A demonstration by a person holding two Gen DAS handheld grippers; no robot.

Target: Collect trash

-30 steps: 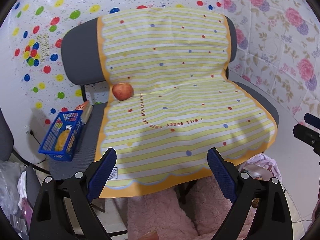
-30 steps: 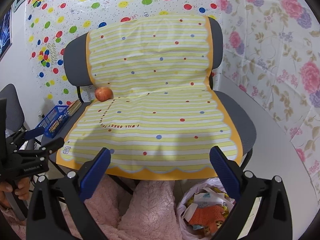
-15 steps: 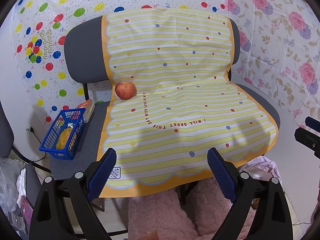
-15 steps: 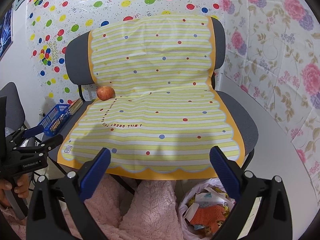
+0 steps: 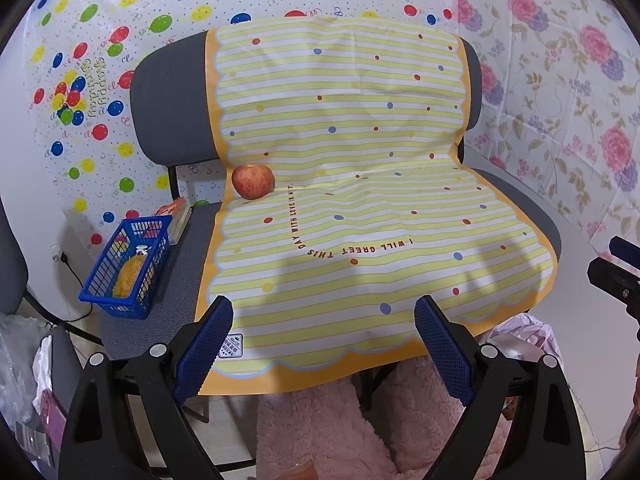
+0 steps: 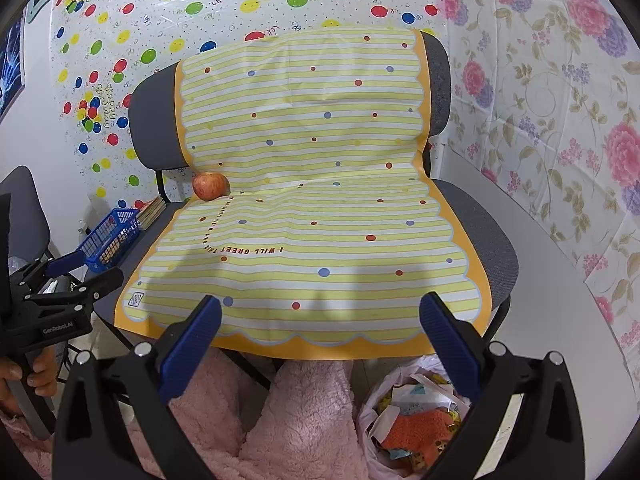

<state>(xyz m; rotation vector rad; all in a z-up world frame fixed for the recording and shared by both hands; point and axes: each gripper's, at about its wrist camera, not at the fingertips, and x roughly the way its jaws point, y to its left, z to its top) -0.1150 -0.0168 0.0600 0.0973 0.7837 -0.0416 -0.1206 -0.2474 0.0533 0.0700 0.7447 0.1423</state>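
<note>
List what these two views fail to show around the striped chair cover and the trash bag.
- White plastic trash bag: right wrist view, lower part cut off by the frame edge and the right gripper.
- Blue plastic basket: left wrist view, contents screened by its mesh.
- Chair legs: both views, hidden behind pink fleece.

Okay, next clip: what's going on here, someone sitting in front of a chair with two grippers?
A person holds a gripper in each hand, facing a grey chair draped with a striped yellow mat. The left gripper and the right gripper both have their jaws wide apart and hold nothing. An apple sits at the back of the seat, on the mat's left edge. A plastic bag of paper scraps stands on the floor below the right gripper. No trash is being handled at this moment.
</note>
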